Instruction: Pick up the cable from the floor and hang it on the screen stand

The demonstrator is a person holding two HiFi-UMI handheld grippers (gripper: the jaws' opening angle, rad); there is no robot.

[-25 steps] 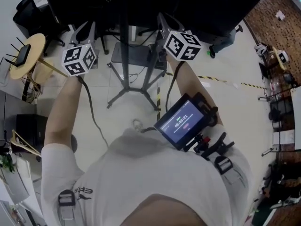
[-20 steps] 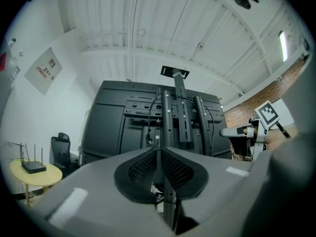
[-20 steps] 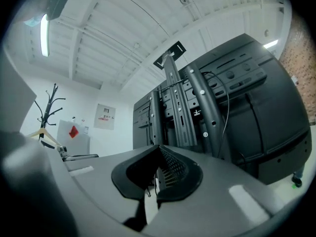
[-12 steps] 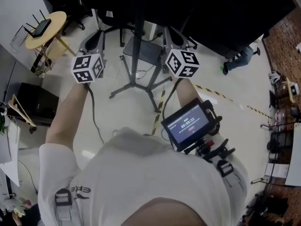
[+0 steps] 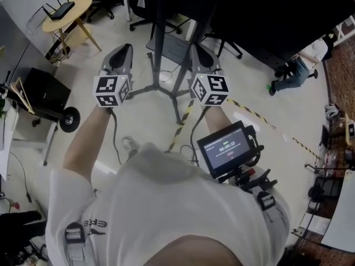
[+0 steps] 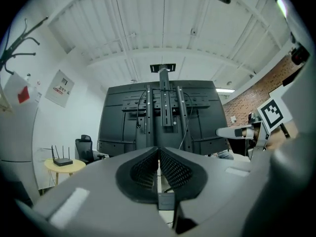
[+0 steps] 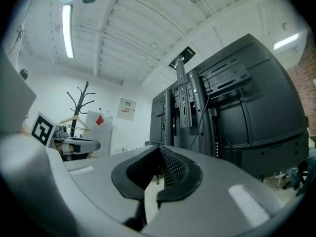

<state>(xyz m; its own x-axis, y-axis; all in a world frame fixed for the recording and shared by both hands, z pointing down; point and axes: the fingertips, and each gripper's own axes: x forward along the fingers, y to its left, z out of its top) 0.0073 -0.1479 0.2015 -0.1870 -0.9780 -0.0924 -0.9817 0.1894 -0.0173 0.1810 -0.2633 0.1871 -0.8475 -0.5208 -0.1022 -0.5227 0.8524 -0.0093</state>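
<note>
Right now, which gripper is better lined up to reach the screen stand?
Likely left: the left gripper, jaws just closing with nothing between, sees the stand's post dead ahead; the right gripper sees it off-centre.

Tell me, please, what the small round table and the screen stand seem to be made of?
Round table: probably pale wood or wood-look board, matt; its top and legs show an even light yellow.
Screen stand: probably metal painted dark and matt; its thin post and splayed legs look black and smooth.
</note>
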